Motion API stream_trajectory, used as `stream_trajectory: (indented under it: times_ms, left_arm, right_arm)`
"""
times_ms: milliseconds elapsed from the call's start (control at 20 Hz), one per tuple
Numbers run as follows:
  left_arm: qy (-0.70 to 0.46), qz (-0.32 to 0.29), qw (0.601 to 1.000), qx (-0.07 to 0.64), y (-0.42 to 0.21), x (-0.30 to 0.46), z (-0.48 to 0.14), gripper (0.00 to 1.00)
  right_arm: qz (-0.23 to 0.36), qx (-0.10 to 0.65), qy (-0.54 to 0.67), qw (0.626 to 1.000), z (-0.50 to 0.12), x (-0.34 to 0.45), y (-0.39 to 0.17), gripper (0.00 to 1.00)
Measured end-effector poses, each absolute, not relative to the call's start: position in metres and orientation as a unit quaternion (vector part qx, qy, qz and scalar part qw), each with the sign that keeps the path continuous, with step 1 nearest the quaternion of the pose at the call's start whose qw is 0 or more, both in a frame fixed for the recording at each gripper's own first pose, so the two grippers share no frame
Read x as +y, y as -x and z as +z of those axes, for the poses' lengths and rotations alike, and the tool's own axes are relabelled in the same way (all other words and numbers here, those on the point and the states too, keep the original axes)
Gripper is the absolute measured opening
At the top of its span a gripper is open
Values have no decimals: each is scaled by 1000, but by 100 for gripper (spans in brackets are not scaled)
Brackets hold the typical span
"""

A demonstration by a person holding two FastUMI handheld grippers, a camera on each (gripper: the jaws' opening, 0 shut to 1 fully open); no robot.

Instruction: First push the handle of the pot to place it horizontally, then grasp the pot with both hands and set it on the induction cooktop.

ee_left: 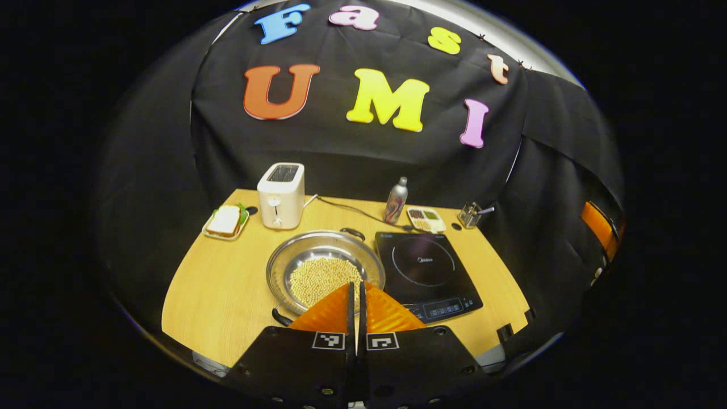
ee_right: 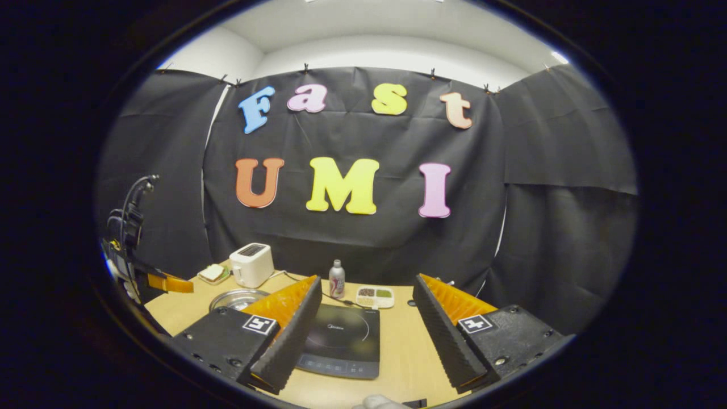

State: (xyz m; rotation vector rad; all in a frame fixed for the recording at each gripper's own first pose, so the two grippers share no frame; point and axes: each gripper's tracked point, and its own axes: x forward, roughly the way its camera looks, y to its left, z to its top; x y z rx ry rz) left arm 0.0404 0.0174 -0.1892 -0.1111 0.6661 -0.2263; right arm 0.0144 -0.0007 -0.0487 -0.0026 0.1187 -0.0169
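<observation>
A shallow silver pot (ee_left: 324, 267) holding pale beans sits mid-table, just left of the black induction cooktop (ee_left: 426, 272). One of its black handles (ee_left: 352, 232) points to the far side and the other (ee_left: 280, 317) toward the near left edge. My left gripper (ee_left: 356, 287) hovers over the pot's near rim, fingers shut together with nothing between them. In the right gripper view, my right gripper (ee_right: 366, 279) stands wide open above the cooktop (ee_right: 341, 341), holding nothing. The pot (ee_right: 235, 298) shows to its left, with the left gripper (ee_right: 169, 282) farther left.
Along the table's back stand a white toaster (ee_left: 281, 195), a sandwich on a plate (ee_left: 226, 221), a silver bottle (ee_left: 396, 200), a small divided tray (ee_left: 426, 218) and a glass holder (ee_left: 469, 215). A cable (ee_left: 352, 209) runs behind the pot.
</observation>
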Motion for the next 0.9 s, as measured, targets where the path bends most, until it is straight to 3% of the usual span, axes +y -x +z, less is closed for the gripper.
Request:
stream_trajectory:
  times_ms: [400, 900]
  left_arm:
    - [5, -144, 871, 470, -18, 33, -295, 0]
    - [-13, -154, 821, 549, -21, 41, -352, 0]
  right_arm:
    - [-33, 100, -9, 994, -84, -3, -7, 100]
    - [-59, 120, -22, 991, -106, -16, 8, 100]
